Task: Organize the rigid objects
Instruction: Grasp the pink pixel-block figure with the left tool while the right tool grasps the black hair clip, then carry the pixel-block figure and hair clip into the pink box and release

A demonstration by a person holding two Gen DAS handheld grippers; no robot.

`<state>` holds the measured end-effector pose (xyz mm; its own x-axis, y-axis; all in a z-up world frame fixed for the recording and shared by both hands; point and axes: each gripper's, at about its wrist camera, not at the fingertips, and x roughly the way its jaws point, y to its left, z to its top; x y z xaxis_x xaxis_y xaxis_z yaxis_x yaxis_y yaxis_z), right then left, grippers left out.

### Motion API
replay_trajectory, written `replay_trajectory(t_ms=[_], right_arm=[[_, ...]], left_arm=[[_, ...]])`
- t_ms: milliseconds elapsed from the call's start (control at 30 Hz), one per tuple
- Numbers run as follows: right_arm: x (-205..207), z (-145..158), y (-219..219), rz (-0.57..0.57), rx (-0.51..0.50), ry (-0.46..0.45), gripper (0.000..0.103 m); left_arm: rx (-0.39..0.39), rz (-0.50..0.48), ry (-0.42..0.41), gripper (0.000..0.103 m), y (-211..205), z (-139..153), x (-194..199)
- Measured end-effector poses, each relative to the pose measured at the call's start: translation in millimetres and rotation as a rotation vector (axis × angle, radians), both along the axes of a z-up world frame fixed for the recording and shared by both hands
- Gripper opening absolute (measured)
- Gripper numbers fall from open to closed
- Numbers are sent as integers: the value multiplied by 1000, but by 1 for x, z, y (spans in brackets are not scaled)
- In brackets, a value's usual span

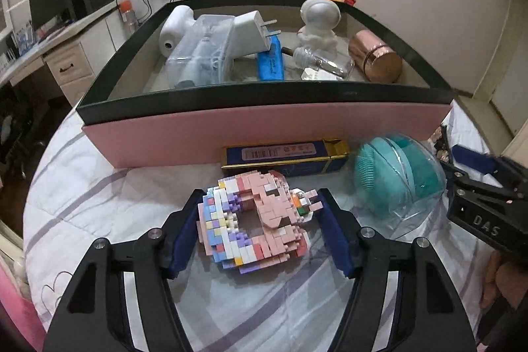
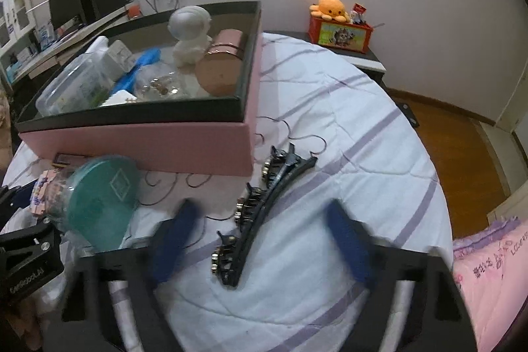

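Observation:
A pink and pastel brick-built figure (image 1: 254,220) lies on the bed between the fingers of my left gripper (image 1: 259,231); the jaws stand open around it, pads close to its sides. A black hair clip (image 2: 260,216) with metal studs lies on the bed between the open fingers of my right gripper (image 2: 260,240), which looks blurred. The pink box (image 1: 264,127) with a dark rim holds several items: a white astronaut figure (image 1: 318,22), a copper cup (image 1: 376,55), a white plug (image 1: 247,35). It also shows in the right wrist view (image 2: 148,141).
A blue and gold carton (image 1: 287,155) lies against the box front. A teal facial brush in a clear shell (image 1: 396,177) sits to its right, also in the right wrist view (image 2: 99,203). A red box with an orange plush (image 2: 340,28) stands on a nightstand. A desk (image 1: 49,48) stands far left.

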<state>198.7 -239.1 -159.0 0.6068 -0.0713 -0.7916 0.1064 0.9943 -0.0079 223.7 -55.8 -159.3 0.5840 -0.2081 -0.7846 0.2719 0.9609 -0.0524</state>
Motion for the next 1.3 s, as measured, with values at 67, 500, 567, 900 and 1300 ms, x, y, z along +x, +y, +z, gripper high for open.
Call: replay_trajectory(t_ms=[67, 500, 567, 900, 1300], right_arm=[[-1, 1, 1, 13, 0, -5, 45], [-34, 10, -8, 32, 106, -49, 18], [-40, 13, -6, 39, 112, -57, 18], [-66, 39, 7, 82, 140, -113, 18], [-73, 108, 35, 194, 130, -250, 18]], left_arm=[[-20, 4, -3, 68, 5, 1, -4], [-41, 42, -42, 68, 22, 12, -31], [-44, 46, -46, 68, 26, 14, -36], [-57, 63, -81, 68, 44, 28, -54], [-68, 73, -182, 68, 54, 77, -49]])
